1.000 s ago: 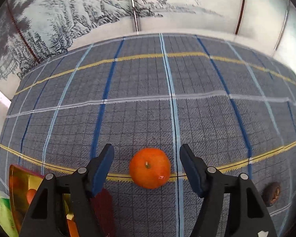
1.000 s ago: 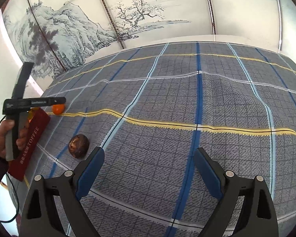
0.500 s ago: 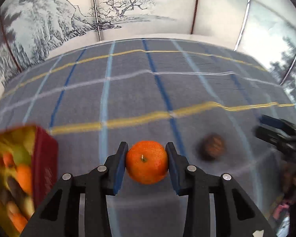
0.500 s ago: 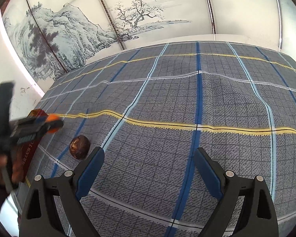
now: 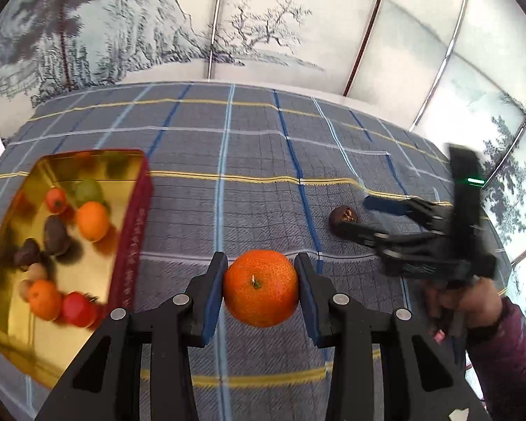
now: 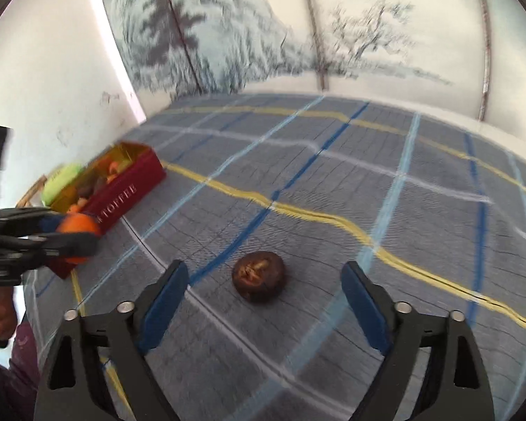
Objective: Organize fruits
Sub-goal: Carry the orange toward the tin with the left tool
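Left wrist view, grip: the left tongs (image 5: 261, 286) are clamped on the tangerine (image 5: 260, 287), one blue pad on each flank, and the fruit is carried clear of the checked cloth (image 5: 263, 182).
Left wrist view, target: the gold-lined tin (image 5: 131, 224) sits to the left, already holding several small fruits.
Left wrist view, risk: the grip is only on the round sides, so a jolt could roll the tangerine out short of the tin; let go too near the red wall and it could bounce back onto the cloth.
Right wrist view, grip: the right tongs (image 6: 261, 298) are apart and closing, with the dark brown fruit (image 6: 258, 275) lying on the cloth between them, untouched.
Right wrist view, risk: the fruit sits slightly left of centre, so one pad may arrive first and nudge it away.
Right wrist view, crowding: the left tongs hang just before the tin at far left, so both hands heading there could clash.
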A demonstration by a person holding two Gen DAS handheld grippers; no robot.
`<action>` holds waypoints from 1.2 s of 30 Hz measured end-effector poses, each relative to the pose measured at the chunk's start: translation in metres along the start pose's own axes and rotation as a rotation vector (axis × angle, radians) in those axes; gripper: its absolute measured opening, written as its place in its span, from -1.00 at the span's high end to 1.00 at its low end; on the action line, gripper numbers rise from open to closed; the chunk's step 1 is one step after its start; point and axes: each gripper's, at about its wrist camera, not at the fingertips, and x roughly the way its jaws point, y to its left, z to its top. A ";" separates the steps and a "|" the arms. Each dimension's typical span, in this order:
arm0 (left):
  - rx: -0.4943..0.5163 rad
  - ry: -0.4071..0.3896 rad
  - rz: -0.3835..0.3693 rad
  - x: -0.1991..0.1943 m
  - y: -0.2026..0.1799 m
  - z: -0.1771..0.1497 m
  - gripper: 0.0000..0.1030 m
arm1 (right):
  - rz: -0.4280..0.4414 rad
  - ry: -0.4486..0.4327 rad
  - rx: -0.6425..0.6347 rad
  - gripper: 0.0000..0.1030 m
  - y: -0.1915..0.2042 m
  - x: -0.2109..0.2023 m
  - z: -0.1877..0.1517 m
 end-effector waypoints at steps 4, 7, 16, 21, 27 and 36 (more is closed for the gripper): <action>0.013 -0.028 0.020 -0.020 0.001 -0.006 0.31 | -0.045 0.055 0.002 -0.31 -0.001 0.013 0.003; 0.002 -0.052 0.019 -0.033 0.002 -0.008 0.31 | -0.083 0.066 -0.024 -0.29 0.004 0.015 0.002; 0.006 -0.101 0.025 -0.070 -0.010 -0.019 0.30 | -0.075 0.064 -0.018 -0.29 0.004 0.016 0.002; 0.014 -0.098 0.024 -0.077 -0.015 -0.029 0.30 | -0.069 0.059 -0.005 -0.29 0.002 0.013 0.002; 0.016 -0.106 0.020 -0.085 -0.015 -0.036 0.30 | -0.076 0.060 0.000 -0.33 0.001 0.013 0.002; 0.007 -0.105 0.024 -0.086 -0.006 -0.043 0.30 | -0.096 0.065 -0.011 -0.38 0.003 0.014 0.002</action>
